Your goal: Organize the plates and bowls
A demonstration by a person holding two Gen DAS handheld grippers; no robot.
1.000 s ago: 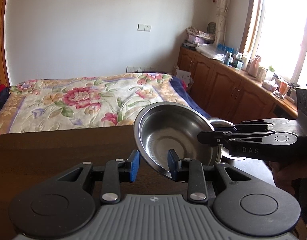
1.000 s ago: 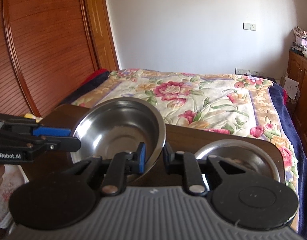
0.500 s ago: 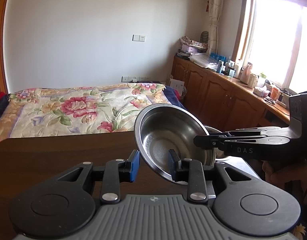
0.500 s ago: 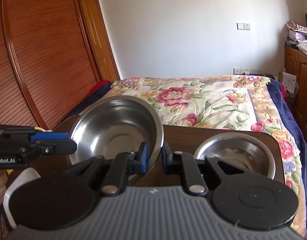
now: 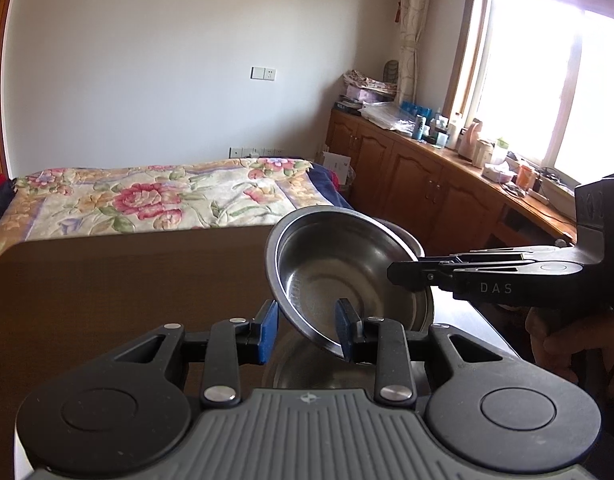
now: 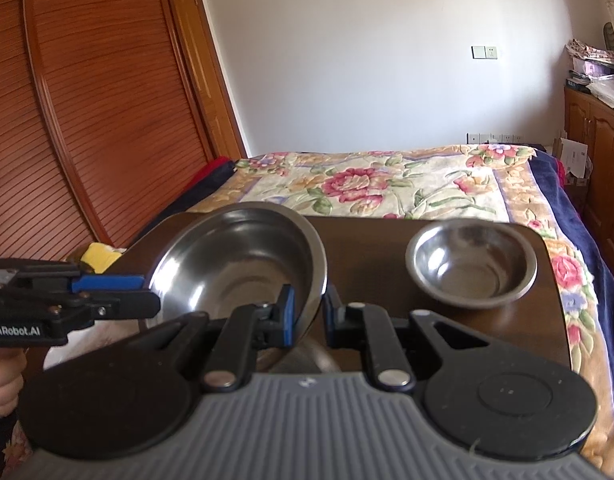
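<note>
While the left wrist view looks over a dark wooden table (image 5: pixel 107 280), the left gripper (image 5: pixel 307 330) stands with its jaws spread apart, the wall of a tilted steel bowl (image 5: pixel 339 264) passing between them. Its right pad lies inside the bowl against the wall; its left pad stands clear of the outside, so the bowl is not pinched here. The right gripper (image 5: pixel 395 274) reaches in from the right and meets the bowl's far rim, but from this side its fingers overlap and its hold is hard to read. A person's hand (image 5: pixel 563 340) under it is cut off by the frame edge. Behind the raised bowl only a sliver of a second steel bowl (image 5: pixel 403 234) shows. Below it, a pale metal curve between the fingers is mostly hidden and cannot be identified.

From the right wrist view, the right gripper (image 6: pixel 309 312) is closed on the tilted steel bowl (image 6: pixel 235 264), one pad inside the rim and one outside. The bowl is held above the table's (image 6: pixel 367 256) near left part. The left gripper (image 6: pixel 151 294) enters from the left edge, its tips at the bowl's rim. The second steel bowl (image 6: pixel 471 268) sits upright on the table's right side, well apart. A yellow cloth (image 6: pixel 101 258) peeks out behind the left gripper, mostly hidden.
</note>
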